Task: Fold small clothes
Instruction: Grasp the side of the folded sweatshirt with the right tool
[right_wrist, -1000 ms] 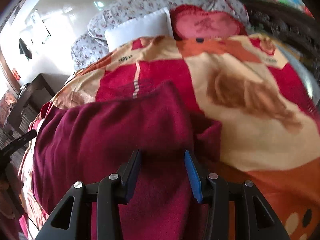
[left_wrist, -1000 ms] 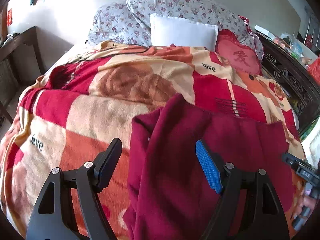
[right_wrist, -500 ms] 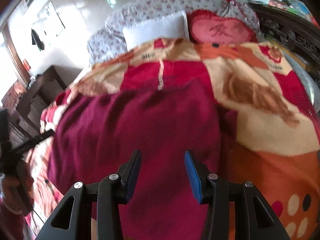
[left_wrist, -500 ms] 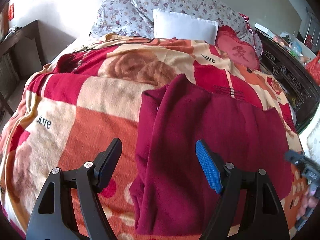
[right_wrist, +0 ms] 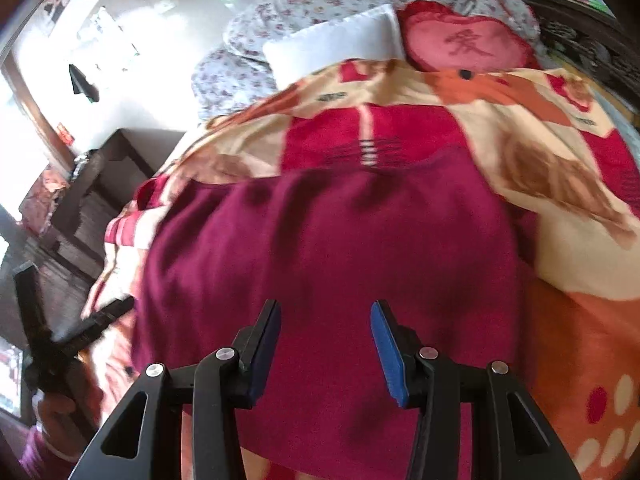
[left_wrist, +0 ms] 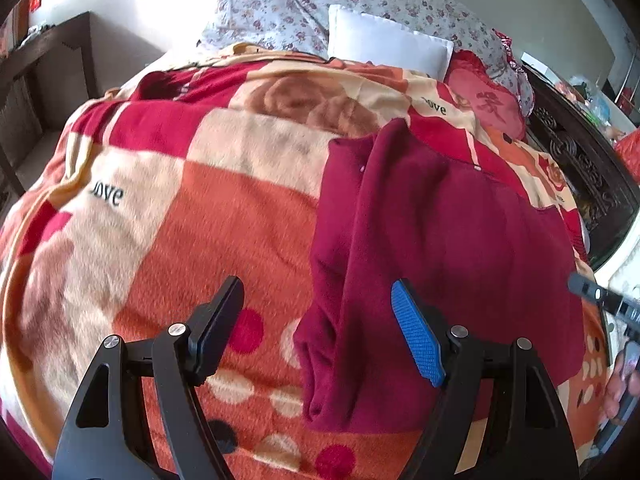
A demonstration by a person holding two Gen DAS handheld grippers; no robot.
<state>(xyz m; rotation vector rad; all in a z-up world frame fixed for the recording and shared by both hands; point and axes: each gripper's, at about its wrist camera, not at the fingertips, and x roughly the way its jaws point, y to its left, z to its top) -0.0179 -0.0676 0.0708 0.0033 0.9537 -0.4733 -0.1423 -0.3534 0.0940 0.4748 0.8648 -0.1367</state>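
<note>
While both grippers are held open and empty, the maroon garment (left_wrist: 448,240) is seen spread on the blanket (left_wrist: 224,220), at 1 o'clock from the left gripper (left_wrist: 320,328); the right gripper (right_wrist: 324,344) is judged nearer, directly above it.

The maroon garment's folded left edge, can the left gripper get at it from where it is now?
Probably yes. The left gripper is open and holds nothing, and the garment lies flat on the blanket with its folded edge just ahead between the fingers. Nothing lies in the way.
</note>
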